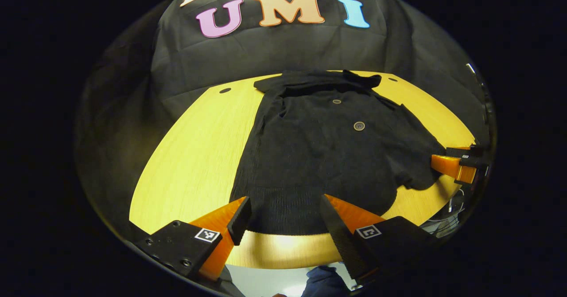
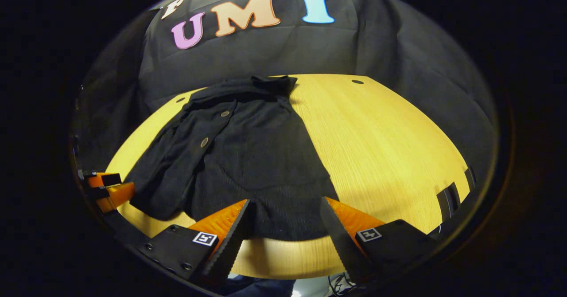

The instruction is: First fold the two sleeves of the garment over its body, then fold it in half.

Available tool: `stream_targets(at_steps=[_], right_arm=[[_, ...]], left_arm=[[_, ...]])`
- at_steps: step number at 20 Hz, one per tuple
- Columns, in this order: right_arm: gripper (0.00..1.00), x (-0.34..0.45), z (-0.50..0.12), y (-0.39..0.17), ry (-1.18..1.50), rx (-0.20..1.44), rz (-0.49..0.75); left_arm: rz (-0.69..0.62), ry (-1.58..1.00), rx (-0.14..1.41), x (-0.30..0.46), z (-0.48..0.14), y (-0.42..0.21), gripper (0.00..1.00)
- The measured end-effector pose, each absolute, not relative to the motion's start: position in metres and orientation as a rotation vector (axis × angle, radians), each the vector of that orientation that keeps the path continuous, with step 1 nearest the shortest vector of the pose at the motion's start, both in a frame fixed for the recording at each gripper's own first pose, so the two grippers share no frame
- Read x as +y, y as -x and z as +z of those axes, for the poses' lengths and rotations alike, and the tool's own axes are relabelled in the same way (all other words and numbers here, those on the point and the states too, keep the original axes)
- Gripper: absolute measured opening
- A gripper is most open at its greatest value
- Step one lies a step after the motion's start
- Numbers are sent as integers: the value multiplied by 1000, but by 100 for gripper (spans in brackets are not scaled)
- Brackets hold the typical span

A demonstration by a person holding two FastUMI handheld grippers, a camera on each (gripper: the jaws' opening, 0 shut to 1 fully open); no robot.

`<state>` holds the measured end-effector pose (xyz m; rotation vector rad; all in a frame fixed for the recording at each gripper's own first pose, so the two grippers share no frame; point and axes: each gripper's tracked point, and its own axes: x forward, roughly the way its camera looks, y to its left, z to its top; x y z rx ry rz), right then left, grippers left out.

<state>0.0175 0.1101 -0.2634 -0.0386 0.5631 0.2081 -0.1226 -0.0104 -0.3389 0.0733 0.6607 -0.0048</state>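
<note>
In the left gripper view, the left gripper (image 1: 283,219) hangs with its two fingers spread wide apart and nothing between them, poised over the near edge of the table (image 1: 195,164). Just ahead of the fingertips, and in the gap between them, lies the ribbed hem of the black garment (image 1: 323,155), spread flat on the light wood and running away from the gripper toward its collar at the far side. Two round buttons sit along the garment's middle. Off to this gripper's right, at the table's edge, the right gripper (image 1: 458,162) appears close by the garment's side, where a flap of dark cloth, seemingly a sleeve, bulges outward; whether it touches the cloth cannot be told.

In the right gripper view, the right gripper (image 2: 283,221) also has its fingers wide apart and empty, hovering at the near table (image 2: 390,146) edge with the garment (image 2: 248,155) hem just in front. The cloth stretches ahead and to this gripper's left, rumpled on that side. Farther left, at the rim, the left gripper (image 2: 104,186) shows beside the garment's edge.
</note>
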Motion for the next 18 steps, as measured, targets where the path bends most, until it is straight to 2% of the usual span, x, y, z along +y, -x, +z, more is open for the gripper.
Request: stream_targets(at_steps=[1, 2, 3, 7, 8, 9, 10, 11, 12, 13, 14, 15, 16, 17, 18], right_arm=[[98, 110, -261, -17, 53, 542, 204], [94, 111, -262, -18, 48, 540, 197], [98, 111, -263, -17, 30, 543, 190], [98, 113, -264, -18, 9, 529, 167], [92, 114, -265, -17, 1, 529, 159], [91, 115, -266, -17, -9, 529, 151], [95, 116, -266, -17, -16, 530, 147], [92, 117, -266, -16, -19, 528, 142], [89, 120, -266, -16, -22, 529, 146], [81, 124, -266, -16, -23, 526, 150], [75, 126, -268, -15, -18, 530, 156], [64, 130, -268, -14, -14, 533, 165], [58, 134, -268, -12, -14, 541, 181], [46, 138, -268, -11, -9, 547, 191], [39, 138, -269, -10, -2, 554, 198]], left_arm=[[-5, -69, 670, -10, -344, 124, 95], [-4, -64, 675, -7, -348, 124, 95], [-2, -58, 680, -6, -351, 123, 95], [-24, -7, 679, -7, -356, 124, 95], [-28, 12, 679, -7, -357, 125, 95], [-28, 21, 678, -8, -357, 126, 95], [-39, 15, 675, -10, -357, 126, 95], [-45, 4, 676, -13, -358, 126, 94], [-57, 5, 677, -17, -358, 125, 89], [-67, 3, 685, -21, -358, 125, 85], [-75, 0, 692, -24, -360, 124, 76], [-90, 1, 701, -27, -359, 124, 66], [-100, 2, 705, -29, -358, 123, 55], [-110, 5, 709, -30, -358, 121, 48], [-116, 12, 708, -31, -358, 119, 34]])
